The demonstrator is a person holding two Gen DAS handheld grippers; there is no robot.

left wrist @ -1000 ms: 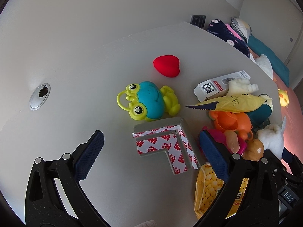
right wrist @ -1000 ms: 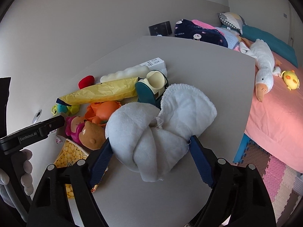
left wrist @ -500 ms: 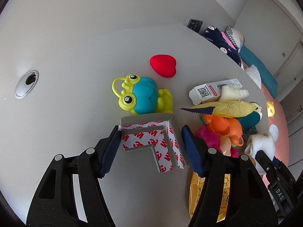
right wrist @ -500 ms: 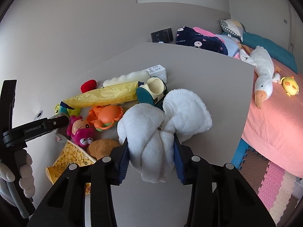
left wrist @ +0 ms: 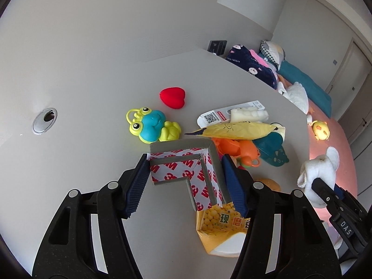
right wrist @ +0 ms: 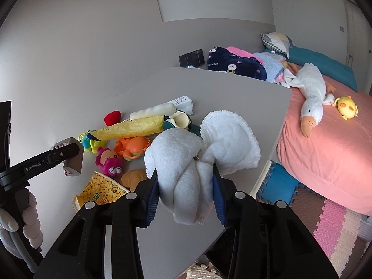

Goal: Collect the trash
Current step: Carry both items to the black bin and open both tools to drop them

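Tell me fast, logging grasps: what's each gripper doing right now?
Left gripper: closed on the L-shaped foam corner guard.
Right gripper: closed on the knotted white towel.

Both views are evenly lit by soft daylight, brighter on the right side. Shadows on the table (left wrist: 97, 88) are faint and diffuse. Focus is sharp throughout. Fisheye distortion bends straight edges, and dark vignetting fills the corners. No glare.

A red heart-shaped toy (left wrist: 172, 97) lies far on the grey table (left wrist: 93, 97), a green-and-blue plastic frog (left wrist: 152, 129) just nearer. Right, a white plush goose (right wrist: 312, 97) sprawls across the pink bed (right wrist: 330, 153).
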